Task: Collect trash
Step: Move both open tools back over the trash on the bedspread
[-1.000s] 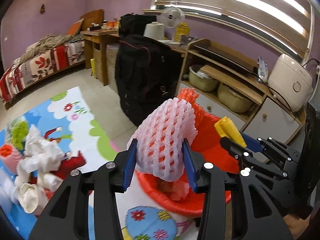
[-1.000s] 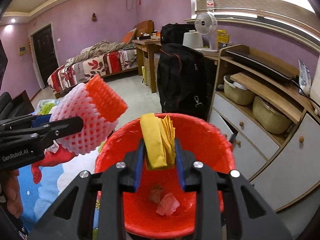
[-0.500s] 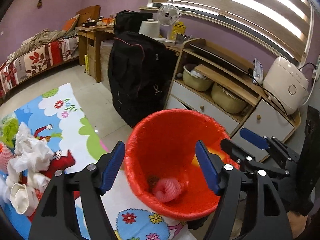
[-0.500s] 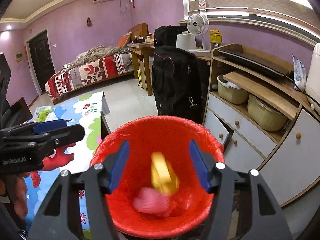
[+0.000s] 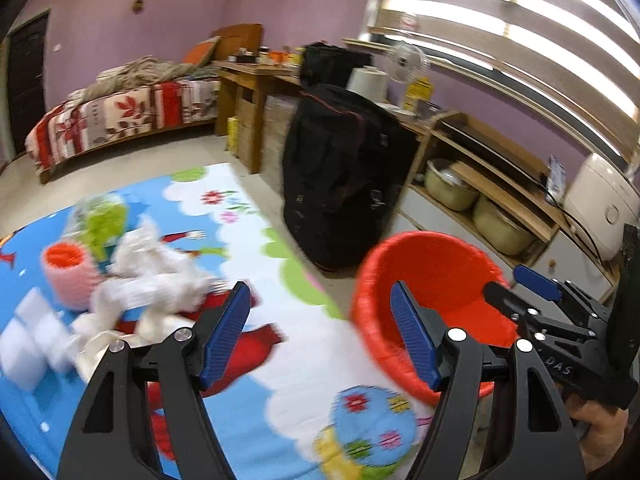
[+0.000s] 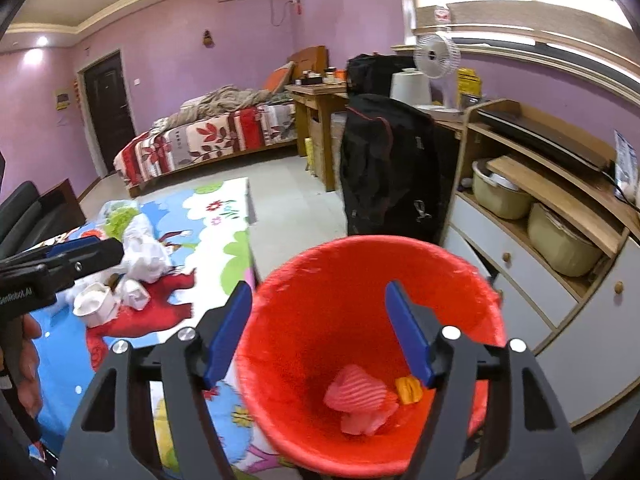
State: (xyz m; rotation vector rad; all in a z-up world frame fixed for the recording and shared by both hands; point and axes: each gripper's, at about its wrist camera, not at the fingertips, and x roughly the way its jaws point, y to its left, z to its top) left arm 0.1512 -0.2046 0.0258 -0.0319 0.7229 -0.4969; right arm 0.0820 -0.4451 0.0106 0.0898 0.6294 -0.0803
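Both tools stood spread and empty: the right gripper [image 6: 318, 330] over the red bin [image 6: 460, 268], pink foam net [image 6: 360, 398] inside; the left gripper [image 5: 320, 330] faced the mat's crumpled tissues [image 5: 152, 280], seemingly the next pickup

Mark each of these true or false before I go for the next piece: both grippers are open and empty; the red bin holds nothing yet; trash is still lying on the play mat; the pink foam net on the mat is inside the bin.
1. Both grippers are open and empty. True: the left gripper and right gripper each show spread fingers with nothing between them.
2. The red bin holds nothing yet. False: a pink foam net and a yellow piece lie at its bottom.
3. Trash is on the play mat. True: white crumpled paper lies there.
4. The orange-topped foam net is inside the bin. False: it sits on the mat, apart from the bin.
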